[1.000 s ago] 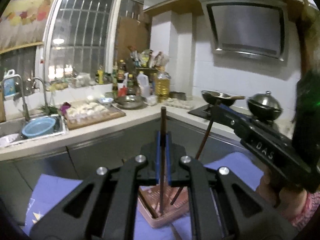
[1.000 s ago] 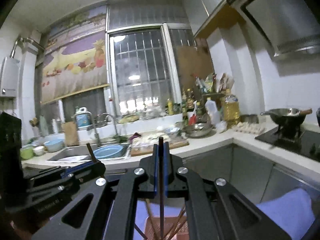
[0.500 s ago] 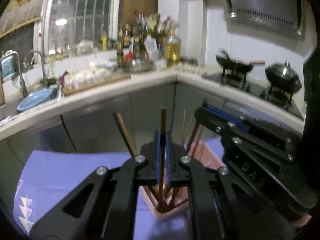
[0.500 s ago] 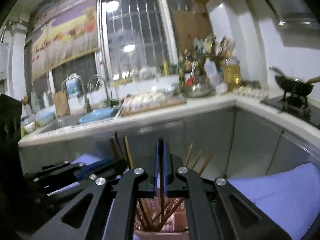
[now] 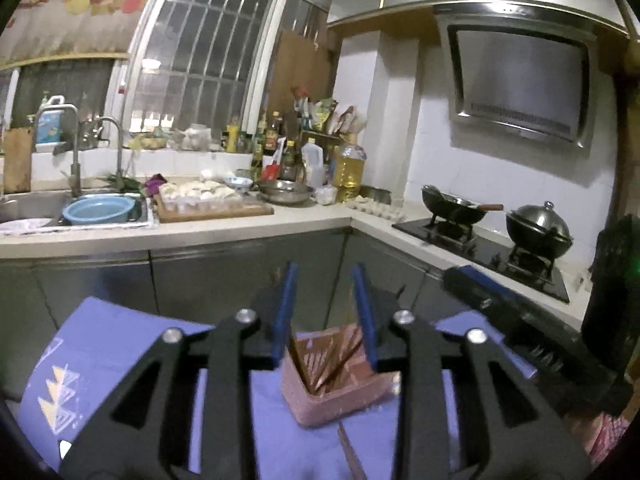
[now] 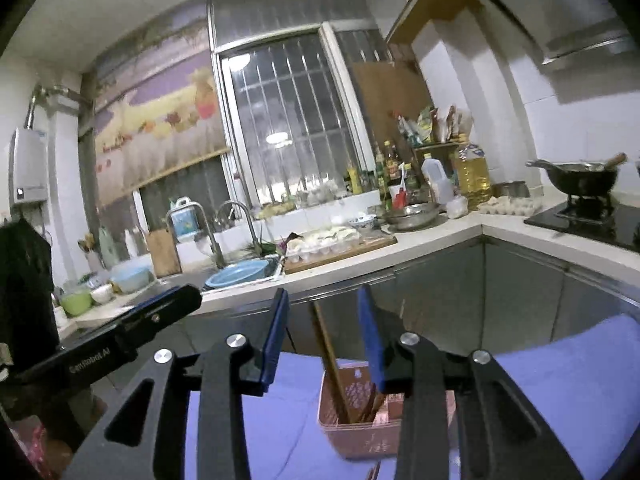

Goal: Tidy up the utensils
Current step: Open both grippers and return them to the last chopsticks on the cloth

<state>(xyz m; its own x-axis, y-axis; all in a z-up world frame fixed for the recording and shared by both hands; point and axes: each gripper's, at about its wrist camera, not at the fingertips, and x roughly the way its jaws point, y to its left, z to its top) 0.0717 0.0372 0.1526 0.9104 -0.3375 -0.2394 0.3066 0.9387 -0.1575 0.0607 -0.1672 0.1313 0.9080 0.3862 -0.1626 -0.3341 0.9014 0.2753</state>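
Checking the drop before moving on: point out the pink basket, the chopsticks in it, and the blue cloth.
pink basket (image 6: 360,436), right wrist view, front wall.
chopsticks (image 6: 330,356), right wrist view, tallest stick's shaft.
blue cloth (image 5: 120,344), left wrist view, bare left part.

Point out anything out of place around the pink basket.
One chopstick lies flat on the purple cloth just in front of the pink basket, instead of standing inside with the other chopsticks.
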